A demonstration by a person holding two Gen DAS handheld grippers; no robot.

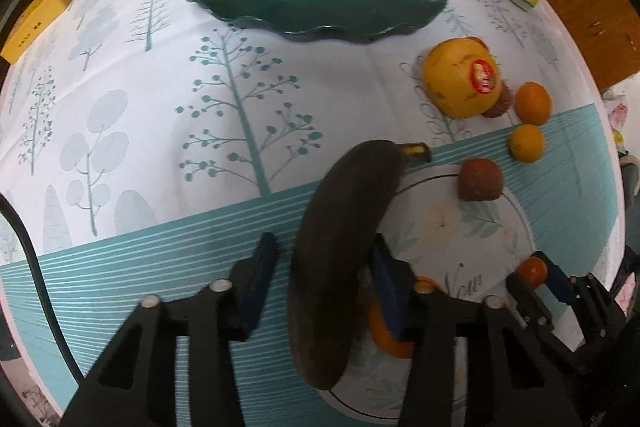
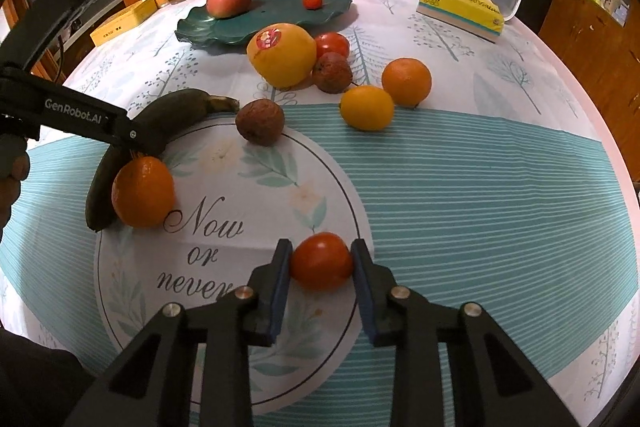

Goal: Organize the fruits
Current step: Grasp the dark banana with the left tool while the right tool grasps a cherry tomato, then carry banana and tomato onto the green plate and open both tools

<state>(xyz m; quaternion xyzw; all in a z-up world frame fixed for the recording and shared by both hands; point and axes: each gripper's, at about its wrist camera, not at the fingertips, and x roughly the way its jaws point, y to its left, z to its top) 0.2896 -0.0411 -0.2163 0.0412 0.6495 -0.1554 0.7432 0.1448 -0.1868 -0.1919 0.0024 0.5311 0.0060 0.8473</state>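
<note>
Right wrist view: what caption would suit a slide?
Right hand-held gripper shut on a tomato, green plate beyond.

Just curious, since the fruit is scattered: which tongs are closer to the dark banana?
Left. The left tongs straddle the banana, one pad touching it. The right tongs are off to its side, clamped on a tomato.

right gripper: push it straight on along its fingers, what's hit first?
The small red tomato already between the right gripper pads, which look closed on it. Behind it only tablecloth, since the gripper points steeply down; depth is hard to judge.
</note>
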